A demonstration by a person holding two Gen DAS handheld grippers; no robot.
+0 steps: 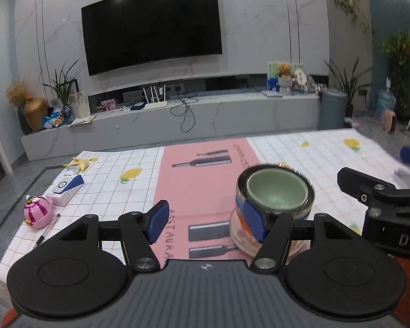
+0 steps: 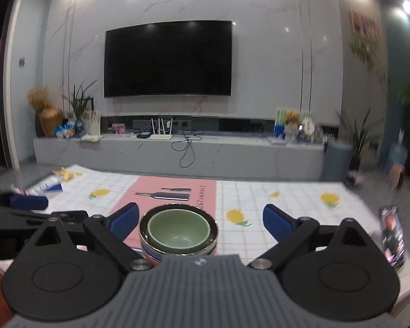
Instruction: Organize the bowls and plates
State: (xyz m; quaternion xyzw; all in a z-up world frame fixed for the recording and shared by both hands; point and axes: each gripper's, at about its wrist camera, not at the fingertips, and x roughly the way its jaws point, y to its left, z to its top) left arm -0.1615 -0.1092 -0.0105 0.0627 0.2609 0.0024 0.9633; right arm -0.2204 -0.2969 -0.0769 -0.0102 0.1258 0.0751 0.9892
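A living room with a dark wall-mounted television (image 1: pixel 151 26) and a long grey media console (image 1: pixel 177 117) is stretching behind a table (image 1: pixel 300 147) that is wearing a white grid cloth with lemon prints and a pink placemat (image 1: pixel 202 175) down its middle.

On that placemat a stack of bowls is sitting: a green bowl (image 1: pixel 276 191) is nesting inside a shiny metal bowl (image 1: pixel 310 196), which is resting on a patterned bowl (image 1: pixel 239 229) underneath.

The left gripper (image 1: pixel 207 222) is holding its jaws partly apart with nothing between them. The stack is standing just past its right blue pad, which is overlapping the stack's near left side in the left wrist view; whether pad and bowl are touching cannot be told. Out beyond the left finger, near the table's edge, a pink round trinket (image 1: pixel 37 211), a pen (image 1: pixel 47 231), a white and blue box (image 1: pixel 65 188) and a banana peel (image 1: pixel 78 162) are lying.

The right gripper (image 2: pixel 201 221) is standing wide open and gripping nothing. The bowl stack is sitting between its two fingers, closer to the left pad, with clear space on both sides. A dark can (image 2: pixel 392 242) is standing beyond its right finger.
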